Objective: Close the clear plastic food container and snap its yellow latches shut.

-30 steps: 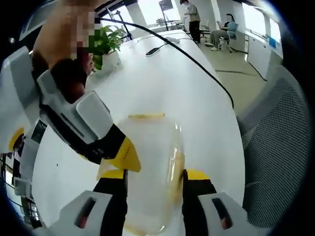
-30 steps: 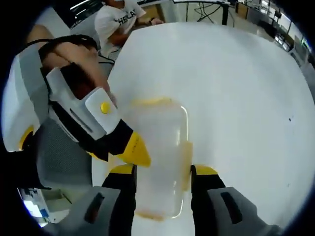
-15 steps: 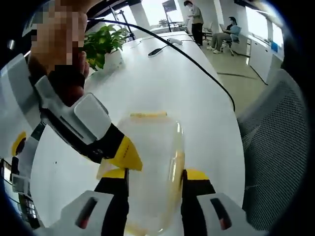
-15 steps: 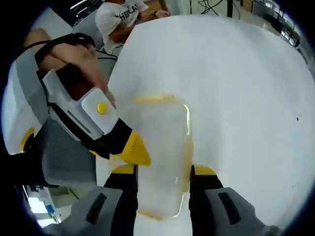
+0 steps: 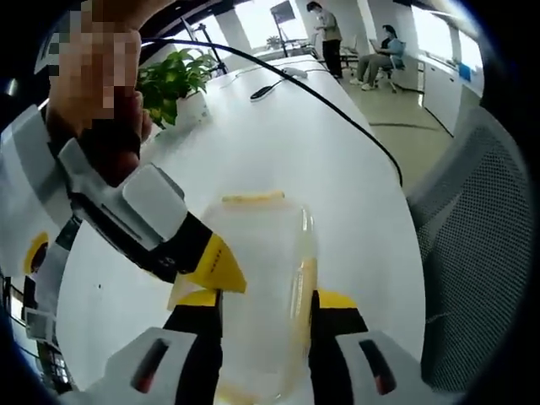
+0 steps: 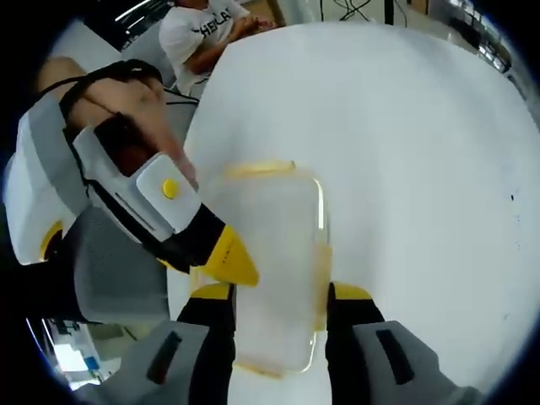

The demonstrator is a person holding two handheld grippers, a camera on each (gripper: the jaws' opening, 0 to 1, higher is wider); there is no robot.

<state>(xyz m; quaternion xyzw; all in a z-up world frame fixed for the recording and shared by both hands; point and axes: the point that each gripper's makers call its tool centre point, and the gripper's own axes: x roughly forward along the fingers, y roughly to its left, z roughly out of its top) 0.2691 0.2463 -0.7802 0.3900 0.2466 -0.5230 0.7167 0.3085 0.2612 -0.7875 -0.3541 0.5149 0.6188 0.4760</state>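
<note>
I have the clear plastic food container (image 5: 261, 287) lying flat on the white bench (image 5: 337, 169), its lid down on it. A yellow latch (image 5: 251, 199) runs along its far short end, and another yellow latch (image 5: 307, 287) lies along its long side. In the right gripper view the same container (image 6: 274, 270) sits between my jaws, with a yellow latch (image 6: 261, 170) at the far end and one on the side (image 6: 322, 283).

My left hand-held gripper (image 5: 263, 302) straddles the container: one yellow-tipped jaw on each long side, close against the walls, though I cannot tell whether they actually press on it. The right hand-held gripper (image 6: 277, 295) stands the same way from the opposite end, jaws on either side of the container; again I cannot tell if they pinch it.

In each view the other hand-held gripper comes in from the upper left, its yellow tip (image 5: 218, 266) touching the container's edge near my own jaw.

Further out on the bench are a potted green plant (image 5: 173, 80), a black cable (image 5: 337, 105) trailing across the top and a small dark device (image 5: 263, 87). A grey mesh chair (image 5: 481, 253) stands beside the bench, and people are at the far end of the room (image 5: 325, 34).
</note>
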